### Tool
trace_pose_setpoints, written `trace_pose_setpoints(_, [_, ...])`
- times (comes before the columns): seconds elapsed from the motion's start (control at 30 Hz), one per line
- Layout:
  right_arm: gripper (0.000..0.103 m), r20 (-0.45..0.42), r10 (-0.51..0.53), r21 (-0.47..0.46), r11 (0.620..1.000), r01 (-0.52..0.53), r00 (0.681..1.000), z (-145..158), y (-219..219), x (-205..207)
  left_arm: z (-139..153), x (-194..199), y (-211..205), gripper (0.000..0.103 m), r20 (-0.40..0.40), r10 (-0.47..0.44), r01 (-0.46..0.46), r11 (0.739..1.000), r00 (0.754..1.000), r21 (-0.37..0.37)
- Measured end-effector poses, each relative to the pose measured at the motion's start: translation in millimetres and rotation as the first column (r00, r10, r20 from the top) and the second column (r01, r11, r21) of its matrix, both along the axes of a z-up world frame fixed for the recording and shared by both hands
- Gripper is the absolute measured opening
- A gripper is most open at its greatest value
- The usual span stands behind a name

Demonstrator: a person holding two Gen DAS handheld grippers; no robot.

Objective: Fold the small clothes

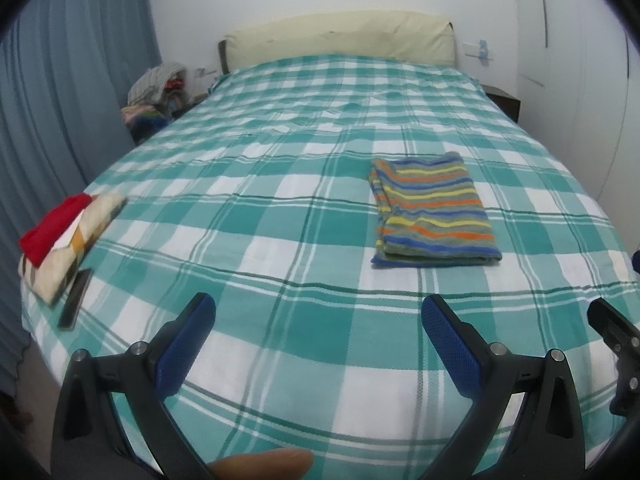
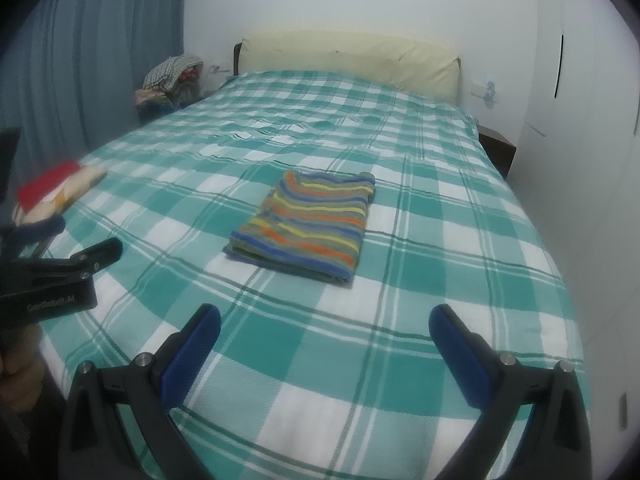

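Currently both grippers hover above the near edge of the bed (image 1: 280, 208), which is covered by a teal-and-white checked blanket.

Left to right along the bed:
- Near left corner: a small pile of clothes (image 1: 66, 240), a red garment (image 1: 50, 226) lying on top of a cream patterned one. A dark phone (image 1: 76, 298) lies just beside the pile, on its near side. In the right wrist view the same pile (image 2: 56, 192) is blurred at the left edge.
- Middle of the bed, right of centre in the left wrist view: the striped garment (image 1: 432, 210), folded into a flat rectangle, orange, yellow, blue and green bands. It lies flat on the blanket, well apart from the pile. Right wrist view shows it (image 2: 306, 224) straight ahead, with layered fold edges on its near side.
- Far edge: a cream headboard cushion (image 1: 340, 36).

Left gripper (image 1: 318, 308): jaws wide apart, nothing between the blue pads, clear of the striped garment.
Right gripper (image 2: 324, 318): jaws wide apart, holding nothing, pointing toward the striped garment but not touching it.

Blue curtain (image 1: 72, 80) hangs beyond the left edge of the bed.
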State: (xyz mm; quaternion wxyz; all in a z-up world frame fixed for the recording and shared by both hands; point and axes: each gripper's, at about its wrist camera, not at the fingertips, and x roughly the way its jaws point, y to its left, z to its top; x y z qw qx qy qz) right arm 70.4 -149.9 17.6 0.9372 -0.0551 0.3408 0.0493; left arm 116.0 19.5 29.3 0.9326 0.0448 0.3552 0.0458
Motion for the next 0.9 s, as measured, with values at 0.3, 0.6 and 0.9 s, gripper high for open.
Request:
trace_pose_setpoints(0.3, [0.103, -0.026, -0.009, 0.007, 1.000, 0.009, 1.000, 0, -1, 0, -6, 0, -5, 0.103, -0.030, -0.003, 0.004, 1.000, 1.000, 0.020])
trace_pose_setpoints(0.6, [0.103, -0.041, 0.004, 0.014, 1.000, -0.004, 0.999, -2, 4, -1, -8, 0, -7, 0.103, -0.039, -0.009, 0.009, 1.000, 0.999, 0.013])
trace_pose_setpoints(0.9, [0.103, -0.041, -0.051, -0.022, 0.999, 0.050, 0.998, -5, 0, 1, -11, 1, -10, 0.103, -0.045, -0.019, 0.020, 1.000, 0.999, 0.022])
